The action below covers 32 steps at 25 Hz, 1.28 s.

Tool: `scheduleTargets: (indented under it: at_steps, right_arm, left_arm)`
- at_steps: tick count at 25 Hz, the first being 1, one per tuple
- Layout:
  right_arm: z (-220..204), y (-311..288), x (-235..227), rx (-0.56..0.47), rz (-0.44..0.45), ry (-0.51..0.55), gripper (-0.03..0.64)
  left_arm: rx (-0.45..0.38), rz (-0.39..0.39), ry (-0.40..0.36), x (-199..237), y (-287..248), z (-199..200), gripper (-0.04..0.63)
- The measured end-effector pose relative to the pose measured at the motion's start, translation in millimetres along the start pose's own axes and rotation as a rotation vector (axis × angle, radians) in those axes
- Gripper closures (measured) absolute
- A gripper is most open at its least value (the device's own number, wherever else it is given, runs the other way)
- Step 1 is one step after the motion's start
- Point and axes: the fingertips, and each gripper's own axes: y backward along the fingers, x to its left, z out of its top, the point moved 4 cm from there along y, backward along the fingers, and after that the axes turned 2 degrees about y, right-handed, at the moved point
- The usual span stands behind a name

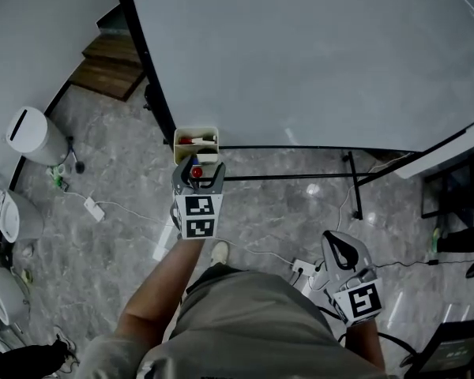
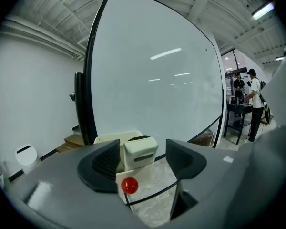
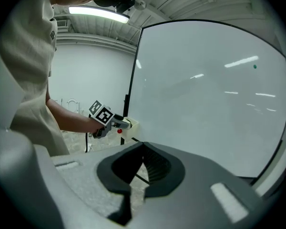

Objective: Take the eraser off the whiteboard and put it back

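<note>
The whiteboard (image 1: pixel 316 54) fills the upper part of the head view. A cream holder box (image 1: pixel 196 137) hangs at its lower left corner with a red-capped marker in it. My left gripper (image 1: pixel 197 172) reaches up to that box. In the left gripper view the cream eraser (image 2: pixel 140 152) stands upright in the box (image 2: pixel 112 138), between the open jaws of the left gripper (image 2: pixel 143 150), with a gap at each pad. A red round knob (image 2: pixel 129 185) shows just below it. My right gripper (image 1: pixel 337 248) hangs low at the right, shut and empty, its jaws (image 3: pixel 143 163) meeting.
The whiteboard's black stand bars (image 1: pixel 352 185) run over the marble floor. A white bin (image 1: pixel 33 136) and a power strip (image 1: pixel 93 208) lie at the left, wooden steps (image 1: pixel 110 65) behind. Cables and a socket (image 1: pixel 302 268) lie by my feet. People (image 2: pixel 253 104) stand far right.
</note>
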Motion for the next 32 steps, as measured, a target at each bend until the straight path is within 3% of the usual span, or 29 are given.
scheduleTargets:
  at_steps: [9, 17, 25, 32]
  right_arm:
    - [-4.7, -5.3, -3.1, 0.094, -0.023, -0.012, 0.614]
    - [-7.4, -2.9, -6.2, 0.086, -0.029, -0.034, 0.614]
    - [-7.7, -7.0, -7.9, 0.028, -0.001, -0.032, 0.614]
    - [-14.7, 5.2, -9.2, -0.012, 0.042, -0.006, 0.614]
  left_arm:
    - [-0.005, 0.032, -0.01, -0.7, -23.0, -7.1, 0.285]
    - [-0.007, 0.039, -0.019, 0.6, -23.9, -9.9, 0.321]
    - [-0.098, 0.036, -0.037, 8.9, -0.1, 28.1, 0.318]
    - [-0.185, 0.036, -0.049, -0.1, 51.0, 66.4, 0.318]
